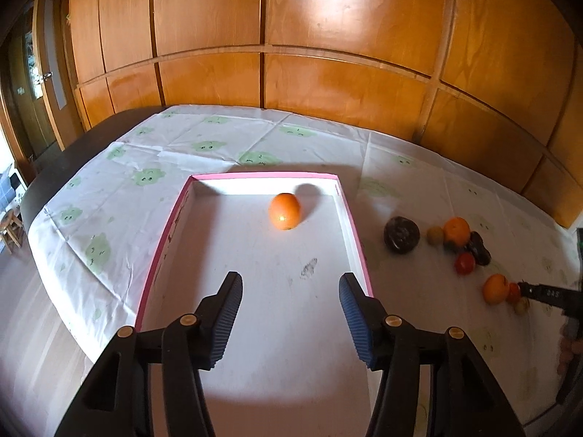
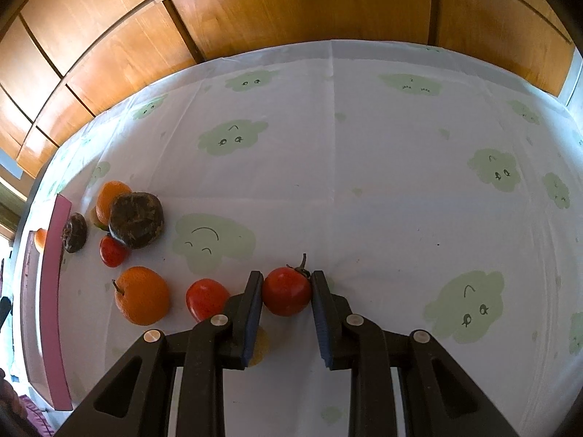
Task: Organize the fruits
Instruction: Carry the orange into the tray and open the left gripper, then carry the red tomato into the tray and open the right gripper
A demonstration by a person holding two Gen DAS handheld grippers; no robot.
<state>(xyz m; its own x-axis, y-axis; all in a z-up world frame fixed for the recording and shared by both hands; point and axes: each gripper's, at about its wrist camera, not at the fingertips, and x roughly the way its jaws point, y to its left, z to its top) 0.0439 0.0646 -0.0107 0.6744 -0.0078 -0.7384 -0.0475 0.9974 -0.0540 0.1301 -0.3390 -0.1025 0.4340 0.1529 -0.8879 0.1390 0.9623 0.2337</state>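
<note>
A pink-rimmed white box (image 1: pixel 355 225) lies on the table with one orange (image 1: pixel 284 211) inside near its far end. My left gripper (image 1: pixel 290 286) is open and empty above the box's near part. My right gripper (image 2: pixel 286 282) is shut on a red tomato (image 2: pixel 286 291) with a stem, low over the cloth. Beside it lie another red tomato (image 2: pixel 204 298), an orange (image 2: pixel 142 296), a small red fruit (image 2: pixel 113 251), a dark brown fruit (image 2: pixel 136 220) and a second orange (image 2: pixel 109 196). The right gripper also shows in the left wrist view (image 1: pixel 546 293), at the fruit pile.
A white tablecloth (image 2: pixel 364 164) with green cloud faces covers the table. Wooden wall panels (image 1: pixel 291 36) stand behind it. Another dark fruit (image 2: pixel 74 233) lies against the box's outer wall (image 2: pixel 54 291). A small yellowish fruit (image 2: pixel 260 346) lies partly under my right gripper's left finger.
</note>
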